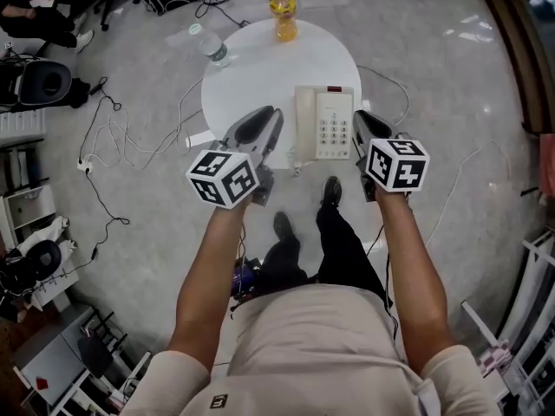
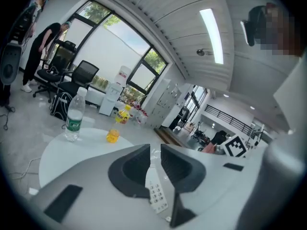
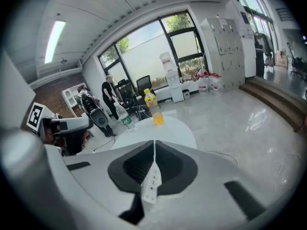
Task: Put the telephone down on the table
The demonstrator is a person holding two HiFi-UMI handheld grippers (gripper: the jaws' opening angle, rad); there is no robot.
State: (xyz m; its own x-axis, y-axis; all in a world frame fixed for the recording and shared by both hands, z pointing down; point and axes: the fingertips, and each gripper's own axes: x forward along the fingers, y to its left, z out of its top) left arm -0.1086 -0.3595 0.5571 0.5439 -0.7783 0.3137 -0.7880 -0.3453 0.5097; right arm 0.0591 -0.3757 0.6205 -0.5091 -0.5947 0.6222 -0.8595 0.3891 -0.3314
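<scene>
1. As I read it, the telephone [image 1: 323, 124] lies flat on the white round table [image 1: 251, 76], keypad up and handset in its cradle. It sits towards the edge nearest me, so a nudge from my side could push it askew, or a pull could take it off.
2. The left gripper [image 2: 155, 150] is all but closed, with only a thin slit between its jaws and nothing in it. It hangs above the table's near edge, just left of the phone. If I bring it down carelessly, it could clip the handset.
3. The right gripper [image 3: 154, 146] has its jaws pressed fully together and holds nothing. It hovers just right of the phone, so the same risk applies on that side.
4. A curled cord [image 1: 292, 157] bunches at the phone's near left corner. Snagging it with a jaw could drag the set.
5. The water bottle [image 1: 212, 48] and the orange bottle [image 1: 283, 14] stand well beyond the phone, so I expect no trouble there.
</scene>
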